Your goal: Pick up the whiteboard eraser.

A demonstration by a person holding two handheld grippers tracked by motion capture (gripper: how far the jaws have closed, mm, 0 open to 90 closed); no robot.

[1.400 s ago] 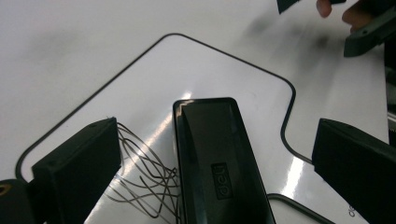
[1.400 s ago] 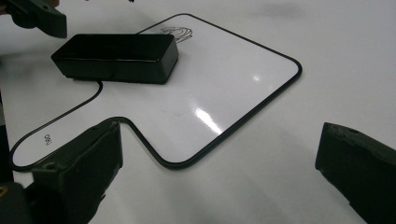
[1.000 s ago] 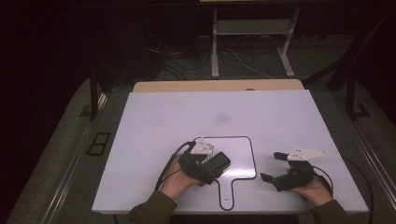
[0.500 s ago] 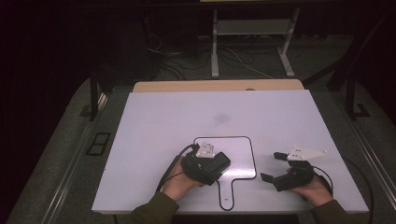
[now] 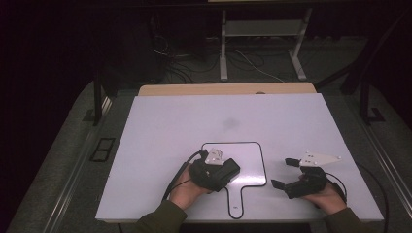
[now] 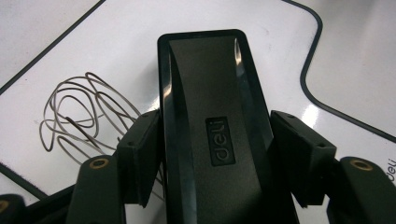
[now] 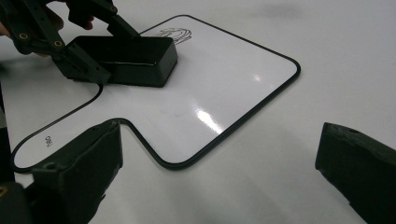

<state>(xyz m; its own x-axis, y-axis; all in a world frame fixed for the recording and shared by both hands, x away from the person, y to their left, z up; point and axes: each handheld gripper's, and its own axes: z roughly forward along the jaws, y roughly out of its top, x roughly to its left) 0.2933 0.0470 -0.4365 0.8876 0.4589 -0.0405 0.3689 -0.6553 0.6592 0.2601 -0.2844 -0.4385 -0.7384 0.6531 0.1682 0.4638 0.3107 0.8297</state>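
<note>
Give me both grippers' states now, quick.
Left gripper: jaws just closed, shut on the black eraser on the small whiteboard.
Right gripper: open, holding nothing.

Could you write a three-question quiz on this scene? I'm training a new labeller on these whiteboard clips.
1. True or false: the left gripper is shut on the black eraser.
2. What lies beside the eraser on the small whiteboard? A) a scribble B) a marker C) a cup
3. How do the fingers of the right gripper stand?

Key:
1. True; the fingers have just closed on its two sides.
2. A, a grey scribble.
3. Wide apart, with nothing between them, off the whiteboard's edge.
</note>
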